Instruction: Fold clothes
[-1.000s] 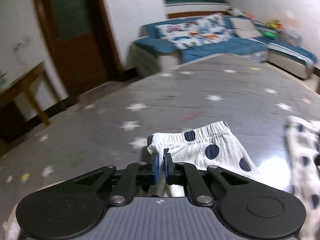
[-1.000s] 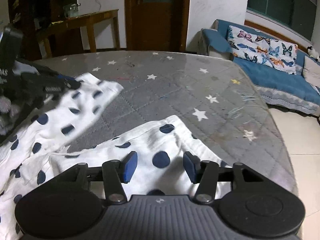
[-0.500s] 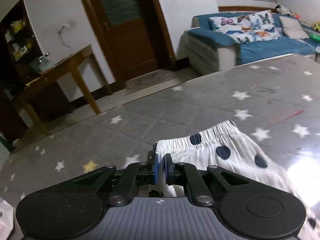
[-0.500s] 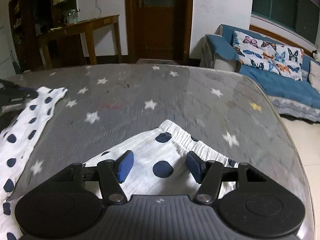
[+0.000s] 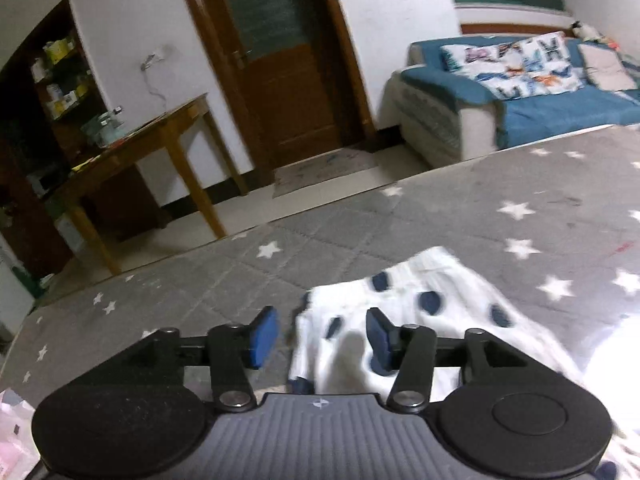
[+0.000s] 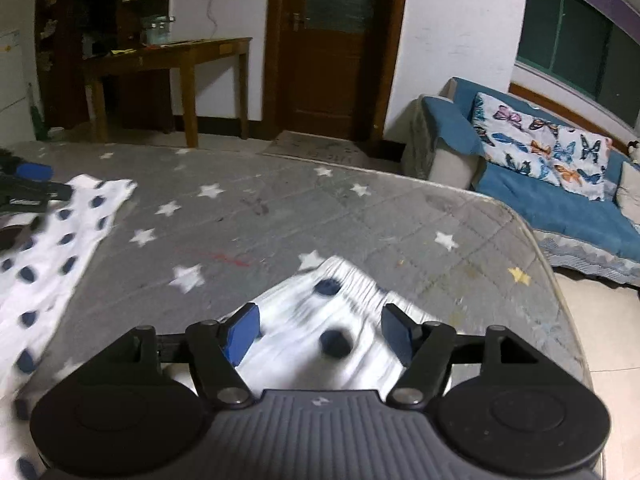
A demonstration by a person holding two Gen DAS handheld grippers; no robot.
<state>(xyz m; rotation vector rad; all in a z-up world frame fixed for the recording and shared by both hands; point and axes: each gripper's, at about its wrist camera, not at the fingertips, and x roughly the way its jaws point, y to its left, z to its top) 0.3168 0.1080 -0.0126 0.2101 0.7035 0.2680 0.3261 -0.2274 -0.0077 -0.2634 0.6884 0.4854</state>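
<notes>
A white garment with dark blue dots lies spread on the grey star-patterned mattress. My left gripper hovers over one elastic-hemmed end; its jaws are opening and the cloth lies loose between them, touched by no pad. The garment's other end lies under my right gripper, whose jaws are opening too, cloth between them but not pinched. Seen from the right wrist, the left gripper's blue fingertips sit at the far left beside the first end.
The mattress edge drops to a tiled floor on the right. A blue sofa with butterfly cushions stands beyond it. A wooden table, a brown door and dark shelves line the far wall.
The left gripper swung leftward with the hem, then let it go as its jaws parted. The right gripper's jaws widened further over the other end, and the garment got stretched out.
</notes>
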